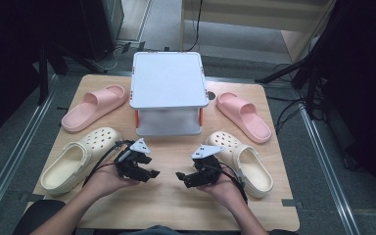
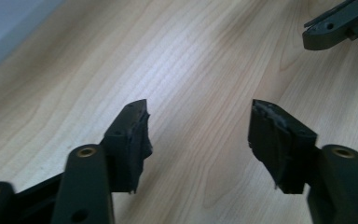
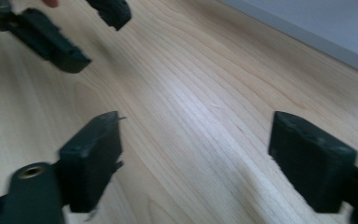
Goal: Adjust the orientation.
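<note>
While both tools are held low over the near part of the wooden table point(image 1: 171, 205), nothing is gripped by either one. The left gripper point(image 1: 152, 174) is held in the left hand point(image 1: 105, 181), and its jaws are spread apart with only bare wood between them. The right gripper point(image 1: 180, 176) is held in the right hand point(image 1: 223, 188), and its jaws are spread wide too, with nothing clamped. The two tips are pointed at each other and are kept near, but they are not touching. In the left gripper view, a jaw tip of the other tool is seen at the top right corner. Just beside the left hand, a cream clog point(image 1: 81, 159) is laid on the table. Just beside the right hand, a second cream clog point(image 1: 242, 164) is laid. Farther back, in the middle, a small white shelf point(image 1: 167, 81) is stood on the table, with open space under its top. No thing is placed between the tools and the shelf. At the far left, a pink slipper point(image 1: 94, 106) is laid, and at the far right, a second pink slipper point(image 1: 244, 116) is laid, each close beside the shelf. Past the table, a grey floor point(image 1: 166, 29) and dark stands are seen.
</note>
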`<state>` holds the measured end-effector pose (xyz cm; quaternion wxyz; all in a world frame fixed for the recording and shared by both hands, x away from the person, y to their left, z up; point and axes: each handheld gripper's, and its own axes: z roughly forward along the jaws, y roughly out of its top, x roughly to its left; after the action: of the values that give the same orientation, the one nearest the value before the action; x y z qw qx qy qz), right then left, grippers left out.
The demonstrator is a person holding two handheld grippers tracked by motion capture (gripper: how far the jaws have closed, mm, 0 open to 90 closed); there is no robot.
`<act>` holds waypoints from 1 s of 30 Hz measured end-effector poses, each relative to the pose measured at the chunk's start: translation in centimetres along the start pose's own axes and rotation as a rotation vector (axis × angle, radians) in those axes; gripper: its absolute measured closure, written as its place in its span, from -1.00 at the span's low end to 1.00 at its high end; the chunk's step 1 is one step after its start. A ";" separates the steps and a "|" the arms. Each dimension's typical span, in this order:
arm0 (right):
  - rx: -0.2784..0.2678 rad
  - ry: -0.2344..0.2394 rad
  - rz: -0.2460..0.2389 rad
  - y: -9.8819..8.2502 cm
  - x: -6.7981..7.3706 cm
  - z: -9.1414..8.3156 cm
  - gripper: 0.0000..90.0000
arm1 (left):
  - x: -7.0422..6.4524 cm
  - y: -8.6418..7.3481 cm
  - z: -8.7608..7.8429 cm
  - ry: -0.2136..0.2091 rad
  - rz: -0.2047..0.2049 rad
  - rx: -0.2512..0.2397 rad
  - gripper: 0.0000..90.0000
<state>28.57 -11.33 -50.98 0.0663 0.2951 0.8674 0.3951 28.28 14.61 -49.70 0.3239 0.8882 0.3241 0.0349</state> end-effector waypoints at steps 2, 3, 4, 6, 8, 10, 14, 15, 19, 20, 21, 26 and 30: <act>-0.009 0.004 -0.015 0.2 0.3 -0.2 -0.50 | 0.2 0.0 -0.1 0.004 -0.001 0.005 -0.04; -0.008 -0.001 -0.020 0.2 0.4 -0.2 -0.47 | 0.3 0.0 -0.1 0.004 0.000 0.008 -0.03; -0.008 -0.001 -0.020 0.2 0.4 -0.2 -0.47 | 0.3 0.0 -0.1 0.004 0.000 0.008 -0.01; -0.004 -0.006 -0.015 0.4 0.4 -0.5 -0.29 | 0.3 -0.2 -0.3 -0.007 0.025 -0.017 0.15; -0.009 -0.008 -0.003 0.5 0.3 -0.6 -0.20 | 0.2 -0.3 -0.4 -0.010 0.029 -0.019 0.19; -0.007 -0.013 0.000 0.7 0.2 -0.8 -0.10 | 0.2 -0.4 -0.4 -0.023 0.017 -0.028 0.24; 0.004 -0.003 0.012 0.9 0.1 -1.0 0.03 | 0.1 -0.5 -0.5 -0.036 0.016 -0.032 0.24; 0.009 0.002 0.011 1.0 0.1 -1.0 0.06 | 0.1 -0.5 -0.6 -0.034 0.011 -0.039 0.25; 0.002 0.014 0.010 1.1 0.2 -1.4 0.08 | 0.1 -0.5 -1.0 -0.037 -0.014 -0.042 0.15; -0.002 0.021 0.011 1.2 0.2 -1.5 0.08 | 0.0 -0.5 -1.1 -0.038 -0.015 -0.042 0.12; -0.008 0.027 0.003 1.3 0.1 -1.5 0.07 | -0.1 -0.5 -1.1 -0.041 -0.017 -0.038 0.09; 0.010 0.067 -0.029 1.6 0.2 -1.8 0.02 | -0.4 -0.5 -1.3 -0.063 -0.001 -0.013 0.00; -0.001 0.074 -0.037 1.6 -0.4 -2.4 0.02 | -0.4 -0.6 -1.8 -0.050 -0.006 -0.015 0.03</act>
<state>28.79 -12.27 -48.23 0.0418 0.2641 0.8745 0.4047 27.19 15.70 -48.61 0.3386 0.8853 0.3183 0.0142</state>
